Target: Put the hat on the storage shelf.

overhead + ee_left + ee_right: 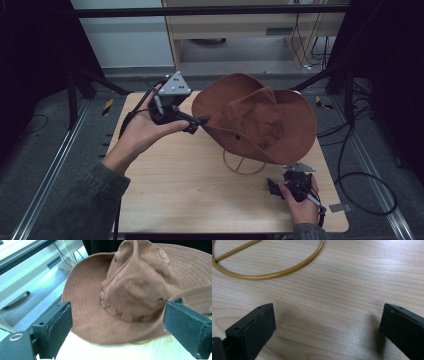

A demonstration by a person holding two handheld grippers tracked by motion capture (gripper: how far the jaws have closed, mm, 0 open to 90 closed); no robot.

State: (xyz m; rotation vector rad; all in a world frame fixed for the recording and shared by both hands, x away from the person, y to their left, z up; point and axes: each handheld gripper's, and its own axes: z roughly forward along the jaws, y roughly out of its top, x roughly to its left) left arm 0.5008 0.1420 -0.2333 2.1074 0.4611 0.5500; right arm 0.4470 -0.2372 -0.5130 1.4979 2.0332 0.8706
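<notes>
- One pale wooden tabletop (190, 185) fills the middle of the high view, with dark floor and black frame bars around it.
- One brown wide-brimmed hat (255, 117) sits toward the far right part of the tabletop. It is perched tilted on a stand, brim raised on the far side, so it rides above the wood rather than lying flat on it.
- One hat stand (244, 165) of thin yellow-brown wire holds the hat up; its round base ring rests flat on the tabletop and peeks out below the near brim. The right gripper view looks at part of that ring (274, 272).
- Two hand-held grippers are present, one per hand.
- The left gripper (199, 121) is held in the air just beside the hat's left brim, pointing at it. Its jaws stand wide apart with nothing between them; in the left gripper view the hat (135, 290) lies beyond the jaws, untouched. It seems posed for working on the brim.
- The right gripper (272, 188) rests low at the near right part of the tabletop, near the base ring. Its jaws are also spread wide and hold nothing, bare wood between them; it looks parked.
</notes>
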